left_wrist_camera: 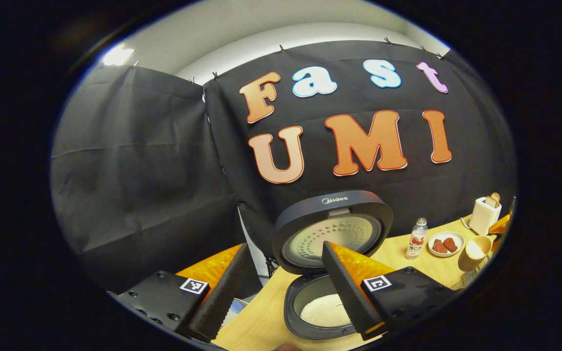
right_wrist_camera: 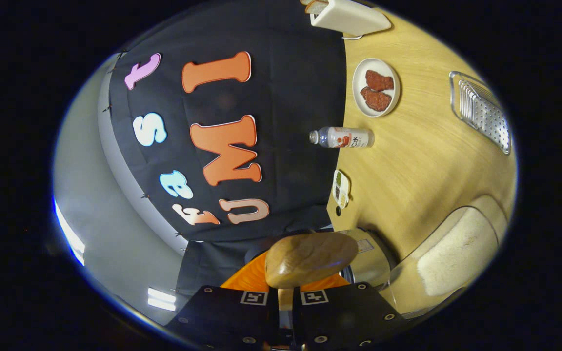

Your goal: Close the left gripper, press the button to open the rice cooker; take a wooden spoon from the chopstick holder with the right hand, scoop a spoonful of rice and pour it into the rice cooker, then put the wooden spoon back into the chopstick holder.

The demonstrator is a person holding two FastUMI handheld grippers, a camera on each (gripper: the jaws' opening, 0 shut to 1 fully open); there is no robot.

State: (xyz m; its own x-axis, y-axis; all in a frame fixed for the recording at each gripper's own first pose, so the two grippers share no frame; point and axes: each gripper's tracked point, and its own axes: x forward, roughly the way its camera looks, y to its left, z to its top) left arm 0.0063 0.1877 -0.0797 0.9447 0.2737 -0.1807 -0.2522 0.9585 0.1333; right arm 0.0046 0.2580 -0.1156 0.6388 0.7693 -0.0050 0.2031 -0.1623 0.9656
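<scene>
The rice cooker stands open, its lid (left_wrist_camera: pixel 332 229) raised and white rice lying in the inner pot (left_wrist_camera: pixel 320 309). My left gripper (left_wrist_camera: pixel 285 246) hovers just above the pot, open, with nothing between its fingers. My right gripper (right_wrist_camera: pixel 286 288) is shut on the handle of the wooden spoon (right_wrist_camera: pixel 310 258). The spoon's rounded bowl sticks out ahead of the fingers, and I cannot tell whether it carries rice. This view is rolled sideways, so the table stands at the right. Part of the rice cooker (right_wrist_camera: pixel 371 261) sits just behind the spoon. A cream bowl of rice (right_wrist_camera: pixel 456 258) lies close at the right.
On the wooden table (right_wrist_camera: pixel 422 161) are a small bottle (right_wrist_camera: pixel 342 137), a plate with red pieces (right_wrist_camera: pixel 376 87), a white toaster (right_wrist_camera: pixel 349 17) and a metal rack (right_wrist_camera: pixel 481 109). The left gripper view shows the bottle (left_wrist_camera: pixel 416 239), plate (left_wrist_camera: pixel 446 243), toaster (left_wrist_camera: pixel 485 214) and bowl (left_wrist_camera: pixel 476 251) right of the cooker.
</scene>
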